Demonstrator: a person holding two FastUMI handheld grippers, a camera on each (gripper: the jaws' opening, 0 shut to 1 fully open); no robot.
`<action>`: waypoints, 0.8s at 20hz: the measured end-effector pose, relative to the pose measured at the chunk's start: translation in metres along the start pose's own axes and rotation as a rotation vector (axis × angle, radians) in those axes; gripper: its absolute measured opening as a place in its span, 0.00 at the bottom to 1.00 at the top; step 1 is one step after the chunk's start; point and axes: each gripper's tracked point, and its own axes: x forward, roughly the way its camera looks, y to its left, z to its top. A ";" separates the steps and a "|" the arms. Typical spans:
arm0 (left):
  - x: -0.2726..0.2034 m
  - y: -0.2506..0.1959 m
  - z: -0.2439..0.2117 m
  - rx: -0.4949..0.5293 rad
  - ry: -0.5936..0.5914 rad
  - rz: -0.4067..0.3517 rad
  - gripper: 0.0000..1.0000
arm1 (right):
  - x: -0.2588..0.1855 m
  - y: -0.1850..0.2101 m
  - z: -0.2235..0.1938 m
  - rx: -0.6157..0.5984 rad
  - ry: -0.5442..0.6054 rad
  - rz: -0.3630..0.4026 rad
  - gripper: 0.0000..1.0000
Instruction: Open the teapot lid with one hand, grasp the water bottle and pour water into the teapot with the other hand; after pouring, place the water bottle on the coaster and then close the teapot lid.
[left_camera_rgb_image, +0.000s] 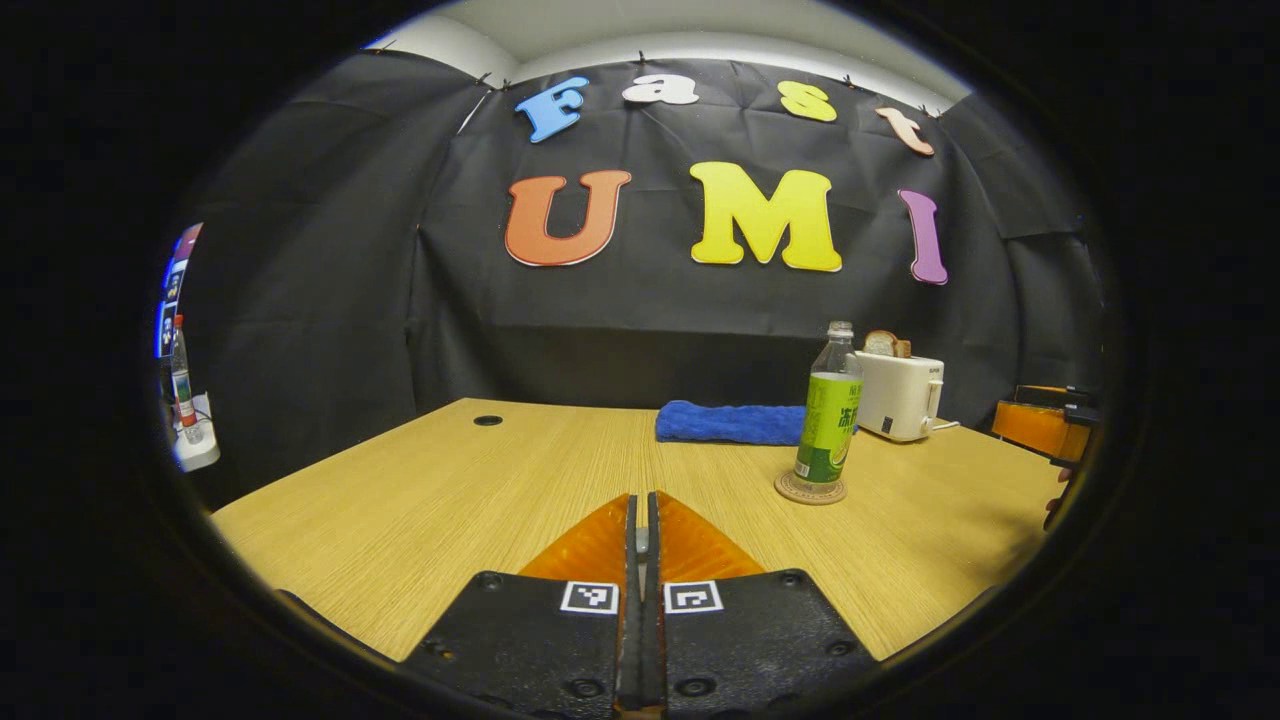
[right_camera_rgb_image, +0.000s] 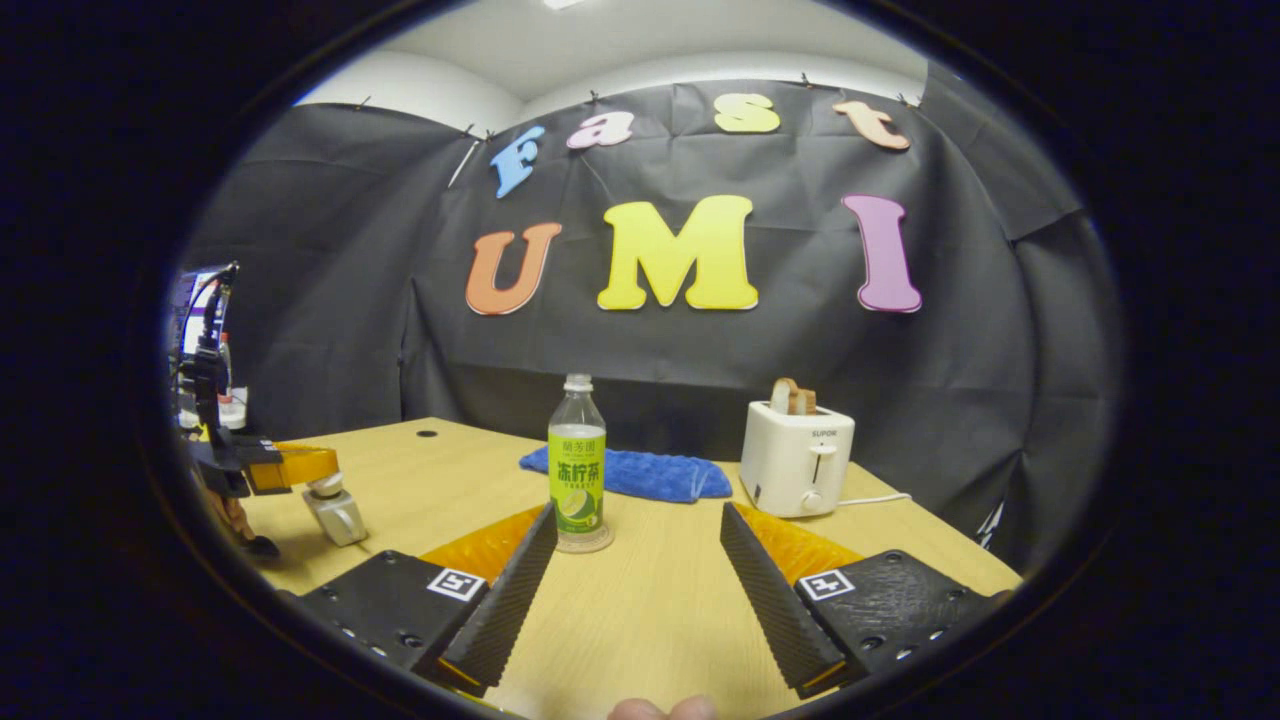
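Note:
The water bottle (right_camera_rgb_image: 577, 470), clear with a green label, stands upright on a round coaster (left_camera_rgb_image: 810, 489) in the middle of the wooden table (right_camera_rgb_image: 650, 600). My right gripper (right_camera_rgb_image: 640, 510) is open, its fingertips just short of the bottle, which sits nearer the left finger. In the left gripper view the bottle (left_camera_rgb_image: 828, 420) is ahead to the right. My left gripper (left_camera_rgb_image: 640, 497) has its fingers pressed together with a small grey piece between them. Seen from the right gripper view, that left gripper (right_camera_rgb_image: 318, 480) holds a pale silvery teapot lid (right_camera_rgb_image: 337, 515) by its knob, just above the table's left side.
A white toaster (right_camera_rgb_image: 797, 458) with bread in it stands at the back right, its cord trailing right. A folded blue towel (right_camera_rgb_image: 640, 473) lies behind the bottle. A cable hole (left_camera_rgb_image: 488, 420) is at the table's far left. The other gripper (left_camera_rgb_image: 1045, 425) shows at the right edge.

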 end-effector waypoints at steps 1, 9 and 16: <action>0.001 0.002 -0.001 0.004 0.002 0.006 0.03 | -0.001 0.001 -0.001 -0.008 -0.004 0.001 0.98; -0.003 0.006 -0.009 0.006 0.014 0.030 0.03 | -0.003 0.008 0.000 -0.048 -0.020 0.016 0.95; -0.004 0.013 -0.008 0.011 0.026 0.094 0.29 | -0.009 0.002 -0.001 -0.027 -0.016 0.001 0.97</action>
